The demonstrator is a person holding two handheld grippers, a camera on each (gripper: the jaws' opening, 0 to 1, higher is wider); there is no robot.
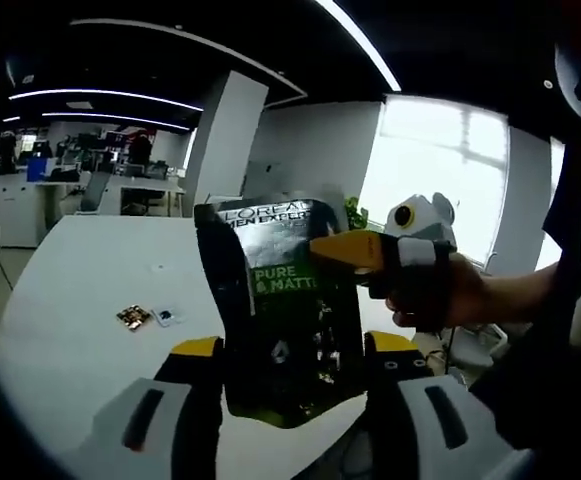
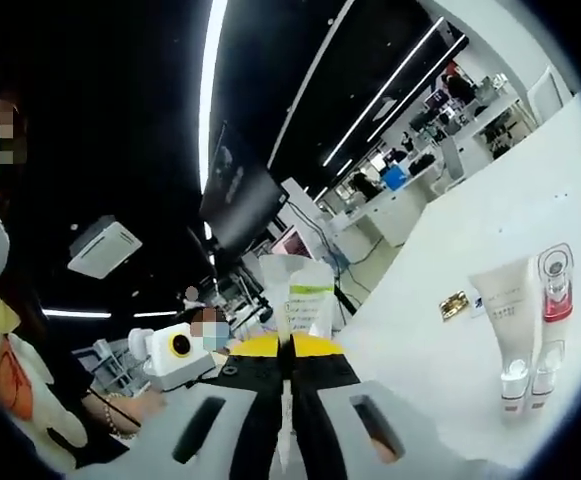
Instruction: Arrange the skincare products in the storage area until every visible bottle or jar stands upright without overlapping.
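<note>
The broad white counter (image 1: 80,290) filled the frame's lower left while, at centre, the dark green-and-black L'Oréal sachet (image 1: 280,300) hung aloft, left gripper (image 1: 295,348) fingers clamping its base and right gripper (image 2: 289,345) fingers pinching its top, presumably to stand it upright.

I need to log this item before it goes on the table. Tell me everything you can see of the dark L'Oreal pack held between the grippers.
The L'Oreal pack is a flat, glossy, dark pouch printed "L'OREAL MEN EXPERT" in pale letters, with a green band reading "PURE & MATTE". It is held upright in the air above the white table, its lower part between the jaws of the left hand-held gripper. The right hand-held gripper pinches its upper right edge with yellow tips. In the right gripper view it appears edge-on, thin and pale.
</note>
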